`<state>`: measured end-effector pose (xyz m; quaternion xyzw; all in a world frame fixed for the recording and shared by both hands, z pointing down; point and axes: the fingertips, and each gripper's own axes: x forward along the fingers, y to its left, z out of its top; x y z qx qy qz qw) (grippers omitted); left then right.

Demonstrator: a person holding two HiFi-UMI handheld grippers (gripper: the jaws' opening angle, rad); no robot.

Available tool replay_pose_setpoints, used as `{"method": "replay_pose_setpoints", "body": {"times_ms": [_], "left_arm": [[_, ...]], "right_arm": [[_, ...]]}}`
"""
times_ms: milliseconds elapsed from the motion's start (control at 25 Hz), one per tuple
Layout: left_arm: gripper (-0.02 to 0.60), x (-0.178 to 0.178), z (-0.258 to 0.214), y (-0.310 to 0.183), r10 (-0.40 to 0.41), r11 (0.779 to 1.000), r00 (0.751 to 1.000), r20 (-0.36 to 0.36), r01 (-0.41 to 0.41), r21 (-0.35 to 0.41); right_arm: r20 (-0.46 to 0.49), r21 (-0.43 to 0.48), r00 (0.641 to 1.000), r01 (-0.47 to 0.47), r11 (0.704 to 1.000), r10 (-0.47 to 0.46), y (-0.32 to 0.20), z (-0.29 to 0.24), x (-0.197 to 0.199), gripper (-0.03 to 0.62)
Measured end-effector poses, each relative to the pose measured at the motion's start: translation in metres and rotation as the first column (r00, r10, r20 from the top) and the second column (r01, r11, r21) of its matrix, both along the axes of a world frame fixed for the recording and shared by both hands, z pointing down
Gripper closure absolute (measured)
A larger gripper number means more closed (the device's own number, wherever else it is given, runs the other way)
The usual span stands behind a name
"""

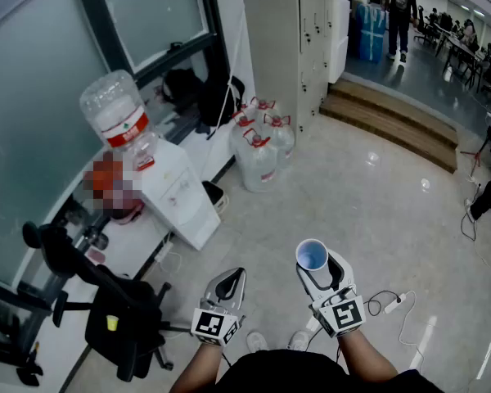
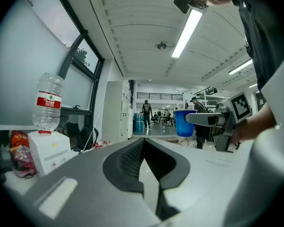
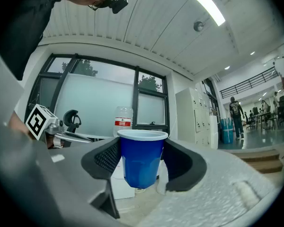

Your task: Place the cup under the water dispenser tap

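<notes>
Head view puts the water dispenser by the window, well ahead of my left hand-held gripper and off to its left, with an upturned bottle on top; I cannot make out the tap from here. The left hand-held gripper has its jaws closed tip to tip with nothing between them. Just to its right, my right hand-held gripper holds the blue cup upright, mouth up, with the pads pressing on both sides of its wall below the white rim. The cup is well apart from the dispenser, out in the open above the floor.

I judge the cup light, thin-walled and, as far as I can see, empty. It should buckle under a hard squeeze, and its smooth tapered wall could slide down through the pads. The rim is likely its stiffest part, so a gentle hold just beneath it seems right to me. Being so light, it may tip if let go unevenly.

As for writing, the bottle carries a red label band with pale characters and a small green mark, too small for me to read. The cube on each hand-held gripper shows black-and-white square markers, no words. I see no print on the cup
</notes>
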<state>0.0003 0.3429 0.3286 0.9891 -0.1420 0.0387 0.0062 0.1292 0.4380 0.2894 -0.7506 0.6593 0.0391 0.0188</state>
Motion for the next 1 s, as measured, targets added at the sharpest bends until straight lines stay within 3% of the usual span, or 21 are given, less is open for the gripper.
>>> {"method": "replay_pose_setpoints", "body": {"times_ms": [520, 1000], "left_arm": [[0.565, -0.020, 0.006, -0.019, -0.004, 1.000, 1.000, -0.003, 0.004, -0.025], [0.565, -0.058, 0.014, -0.079, -0.020, 0.999, 1.000, -0.010, 0.020, -0.025]], "right_arm": [[-0.038, -0.007, 0.999, 0.032, 0.999, -0.032, -0.025, -0.002, -0.016, 0.317], [-0.060, 0.041, 0.997, 0.050, 0.998, -0.048, -0.081, -0.013, -0.048, 0.313]]}}
